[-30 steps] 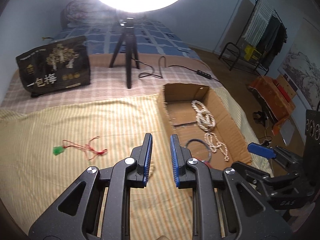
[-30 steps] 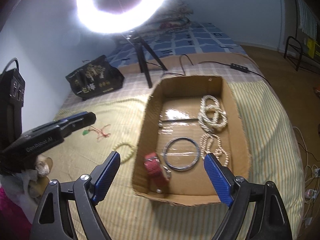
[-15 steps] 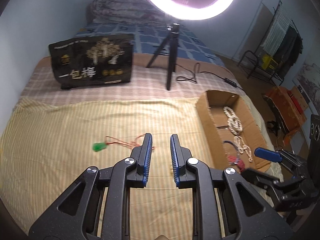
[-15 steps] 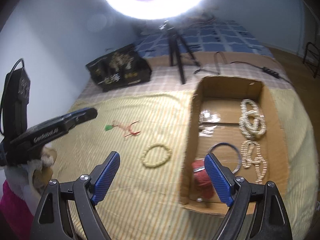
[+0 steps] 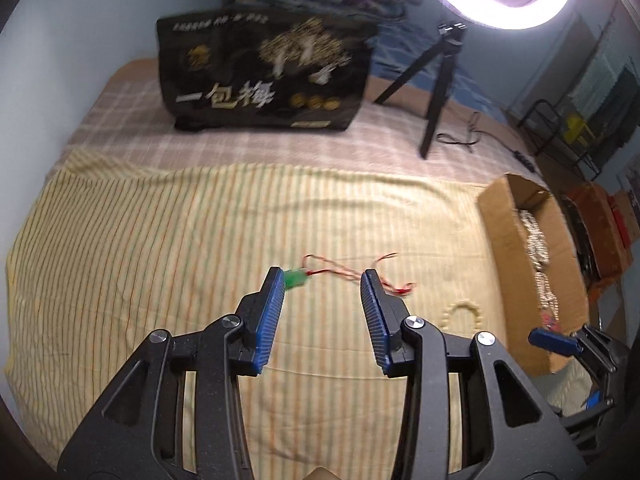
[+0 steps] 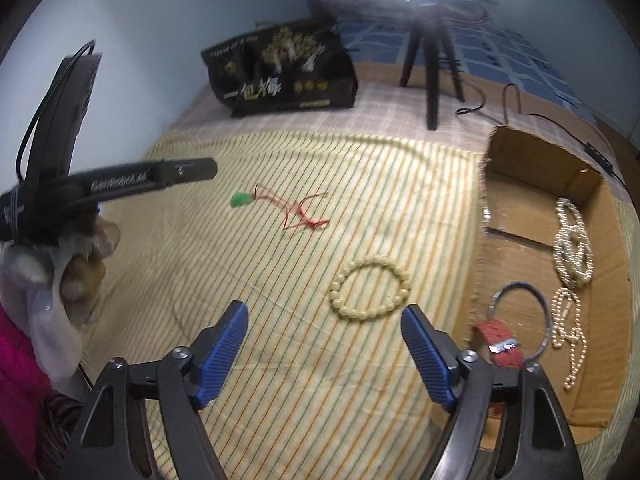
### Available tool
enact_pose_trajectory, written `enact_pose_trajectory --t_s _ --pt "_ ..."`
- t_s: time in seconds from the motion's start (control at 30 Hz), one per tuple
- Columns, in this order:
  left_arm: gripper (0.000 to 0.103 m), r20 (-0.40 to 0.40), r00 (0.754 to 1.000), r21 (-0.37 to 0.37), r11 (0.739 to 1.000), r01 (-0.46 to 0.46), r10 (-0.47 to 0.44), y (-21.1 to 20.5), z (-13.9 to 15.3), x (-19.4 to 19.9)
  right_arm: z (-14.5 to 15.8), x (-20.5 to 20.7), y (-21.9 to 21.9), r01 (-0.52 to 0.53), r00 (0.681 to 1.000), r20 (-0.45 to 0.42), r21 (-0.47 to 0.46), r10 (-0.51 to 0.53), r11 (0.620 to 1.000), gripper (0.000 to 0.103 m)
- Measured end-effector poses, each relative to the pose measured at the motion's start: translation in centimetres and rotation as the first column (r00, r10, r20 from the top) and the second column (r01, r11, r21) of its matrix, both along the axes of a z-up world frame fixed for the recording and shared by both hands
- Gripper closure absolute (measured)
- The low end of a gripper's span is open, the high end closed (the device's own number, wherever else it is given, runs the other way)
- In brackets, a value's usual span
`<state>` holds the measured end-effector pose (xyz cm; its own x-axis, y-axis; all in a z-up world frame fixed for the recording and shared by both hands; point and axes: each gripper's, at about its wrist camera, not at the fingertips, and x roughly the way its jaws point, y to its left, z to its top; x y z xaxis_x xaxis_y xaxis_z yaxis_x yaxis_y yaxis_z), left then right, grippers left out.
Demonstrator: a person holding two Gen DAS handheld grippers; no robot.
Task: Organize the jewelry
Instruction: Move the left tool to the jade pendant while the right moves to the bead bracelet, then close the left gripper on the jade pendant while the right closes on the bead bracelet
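Your left gripper (image 5: 322,280) has its jaws open just short of the red cord necklace (image 5: 352,274) with its green pendant (image 5: 295,279), lying on the bed beside the cardboard box (image 6: 520,216). The cord is light and limp: pinch a bunched section, not the pendant. Your right gripper (image 6: 324,316) hovers open near the bead bracelet (image 6: 370,290).
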<state>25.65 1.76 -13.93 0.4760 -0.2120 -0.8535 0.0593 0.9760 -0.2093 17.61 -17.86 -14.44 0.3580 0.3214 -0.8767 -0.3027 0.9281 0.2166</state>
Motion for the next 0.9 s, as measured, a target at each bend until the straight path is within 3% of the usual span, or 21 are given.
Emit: enact_pose_trajectory --t_s 0.17,0.47,0.67,0.9 --pt "0.063 -0.060 0.998 -0.002 1.000 -0.023 0.023 0.7 -2.5 1.1 -1.8 0.4 1.7 -0.030 1.000 -0.006 -0.055 0.029 0.998 0.032" --pt "0.063 -0.125 0.987 -0.028 0.995 -0.101 0.096 1.1 -5.3 3.2 -3.9 1.8 3.0 -0.037 0.998 -0.050 -0.072 0.033 0.997 0.047" --pt "0.063 -0.137 0.984 -0.020 0.992 -0.121 0.117 0.8 -6.3 4.3 -4.7 2.6 2.9 -0.028 0.997 -0.073 -0.076 0.022 0.997 0.056" --pt "0.063 -0.137 0.983 0.025 0.992 -0.121 0.124 0.3 -7.2 4.8 -5.4 3.1 2.8 -0.015 0.997 -0.079 -0.096 0.007 0.995 0.059"
